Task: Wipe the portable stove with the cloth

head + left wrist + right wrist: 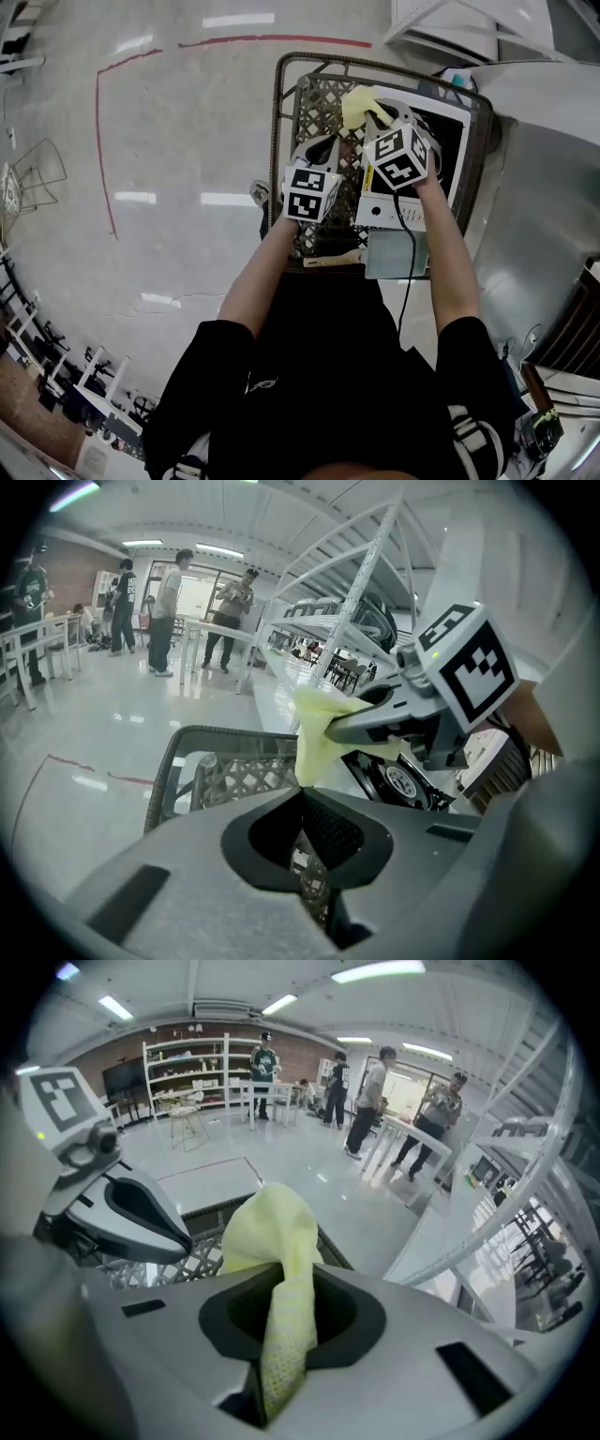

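Observation:
The portable stove (444, 141), white with a black top, sits on a woven wicker table (277, 112); its burner (405, 780) shows in the left gripper view. My right gripper (375, 111) is shut on a pale yellow cloth (356, 103), holding it above the stove's far left corner. A fold of the cloth (272, 1241) runs between the pressed jaws and bunches above them. My left gripper (330, 142) hovers over the wicker just left of the stove, jaws together with nothing in them. From there the right gripper (339, 727) shows with the cloth (317, 733) hanging.
A wooden-handled tool (333, 260) and a grey-blue pad (396, 255) lie at the table's near edge. A black cable (410, 262) trails from the right gripper. Grey metal surfaces (544, 187) stand to the right. Several people (169, 602) stand far off on the shiny floor.

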Available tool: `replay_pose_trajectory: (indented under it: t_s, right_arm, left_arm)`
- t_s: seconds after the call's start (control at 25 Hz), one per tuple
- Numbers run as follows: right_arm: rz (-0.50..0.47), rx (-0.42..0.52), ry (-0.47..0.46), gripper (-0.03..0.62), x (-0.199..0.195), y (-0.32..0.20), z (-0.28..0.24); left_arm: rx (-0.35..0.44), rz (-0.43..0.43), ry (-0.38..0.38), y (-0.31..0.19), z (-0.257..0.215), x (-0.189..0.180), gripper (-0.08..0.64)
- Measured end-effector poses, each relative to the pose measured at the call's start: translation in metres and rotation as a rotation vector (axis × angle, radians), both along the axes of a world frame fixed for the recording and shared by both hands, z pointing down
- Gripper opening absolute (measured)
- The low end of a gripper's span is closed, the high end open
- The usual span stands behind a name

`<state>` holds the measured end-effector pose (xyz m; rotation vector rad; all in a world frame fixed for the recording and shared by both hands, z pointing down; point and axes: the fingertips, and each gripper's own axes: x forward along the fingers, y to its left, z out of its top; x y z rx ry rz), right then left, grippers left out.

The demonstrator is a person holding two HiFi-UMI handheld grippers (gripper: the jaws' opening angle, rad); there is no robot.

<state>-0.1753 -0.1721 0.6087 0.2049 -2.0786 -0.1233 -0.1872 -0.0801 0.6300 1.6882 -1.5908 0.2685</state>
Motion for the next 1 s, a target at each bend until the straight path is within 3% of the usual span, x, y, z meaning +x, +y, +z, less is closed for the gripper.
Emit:
replay_pose_trajectory:
  t_s: [0.16, 0.28, 0.4, 0.6, 1.0]
  right_arm:
    - [-0.182, 0.03, -0.079, 0.054, -0.008, -0.028, -0.038]
    - [-0.344, 0.007, -0.004, 0.054, 0.001, -0.046, -0.03]
    - [-0.441, -0.084, 0.062, 0.061, 0.015, -0.051, -0.006]
    - [-0.476, -0.198, 0.097, 0.084, 0.023, -0.054, 0.017]
    - [-0.472, -0.299, 0.094, 0.141, 0.024, -0.056, 0.03]
  left_arm:
    - [0.026, 0.041, -0.007, -0.027, -0.012, -0.002, 0.017]
    - [0.029, 0.086, -0.019, -0.044, -0.017, 0.0, 0.017]
    - [0.023, 0.112, -0.038, -0.049, -0.02, 0.004, 0.017]
    - [0.003, 0.143, -0.049, -0.051, -0.015, 0.012, 0.017]
    - [-0.024, 0.146, -0.039, -0.059, -0.013, 0.031, 0.017]
